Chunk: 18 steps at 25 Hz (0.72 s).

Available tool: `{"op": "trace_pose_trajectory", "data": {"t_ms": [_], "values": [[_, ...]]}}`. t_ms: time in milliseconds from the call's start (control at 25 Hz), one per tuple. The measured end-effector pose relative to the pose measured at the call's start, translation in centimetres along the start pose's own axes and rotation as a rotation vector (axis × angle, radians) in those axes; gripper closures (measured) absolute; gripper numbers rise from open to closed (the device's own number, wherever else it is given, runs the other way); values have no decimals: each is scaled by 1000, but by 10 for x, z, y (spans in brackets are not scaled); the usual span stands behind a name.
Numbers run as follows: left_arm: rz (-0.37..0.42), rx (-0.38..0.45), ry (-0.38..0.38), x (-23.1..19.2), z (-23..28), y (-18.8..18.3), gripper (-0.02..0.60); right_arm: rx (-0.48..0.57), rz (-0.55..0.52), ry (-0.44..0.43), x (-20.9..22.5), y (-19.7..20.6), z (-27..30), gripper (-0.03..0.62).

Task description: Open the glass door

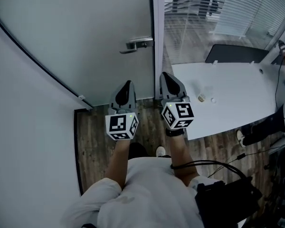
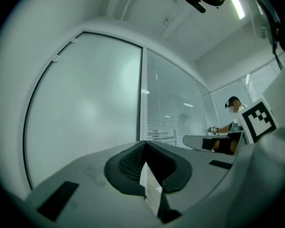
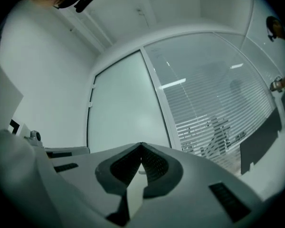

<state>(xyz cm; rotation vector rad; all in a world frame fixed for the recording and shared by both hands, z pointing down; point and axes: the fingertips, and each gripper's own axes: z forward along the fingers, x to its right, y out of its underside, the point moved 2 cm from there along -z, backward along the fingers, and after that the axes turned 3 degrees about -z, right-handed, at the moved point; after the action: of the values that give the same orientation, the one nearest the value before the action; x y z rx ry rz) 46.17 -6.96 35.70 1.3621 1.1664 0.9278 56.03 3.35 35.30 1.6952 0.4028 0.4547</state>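
Currently left gripper (image 1: 126, 85) sits below the door (image 1: 85, 37), jaws fully closed, holding nothing. Handle (image 1: 138, 43) at door's right edge, untouched. Right gripper (image 1: 168, 77) just right of door, likewise closed, empty.

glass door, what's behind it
Nothing shows through the glass door: its pane is frosted, so whatever lies beyond it is hidden. Only its metal handle stands out. Through the striped panel beside it, pale furniture shapes show dimly.
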Motion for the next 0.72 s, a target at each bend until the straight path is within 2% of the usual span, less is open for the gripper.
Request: {"op": "trace_pose_trajectory", "data": {"t_ms": [200, 520, 640, 720], "values": [[4, -33, 9, -23, 45, 10, 578, -24, 0, -34, 4, 16, 42, 592], [23, -58, 81, -77, 136, 21, 578, -44, -63, 17, 28, 19, 130, 591], [4, -100, 119, -101, 170, 31, 578, -51, -84, 38, 31, 21, 160, 591], [22, -144, 149, -114, 185, 43, 578, -71, -93, 54, 31, 27, 177, 591]]}}
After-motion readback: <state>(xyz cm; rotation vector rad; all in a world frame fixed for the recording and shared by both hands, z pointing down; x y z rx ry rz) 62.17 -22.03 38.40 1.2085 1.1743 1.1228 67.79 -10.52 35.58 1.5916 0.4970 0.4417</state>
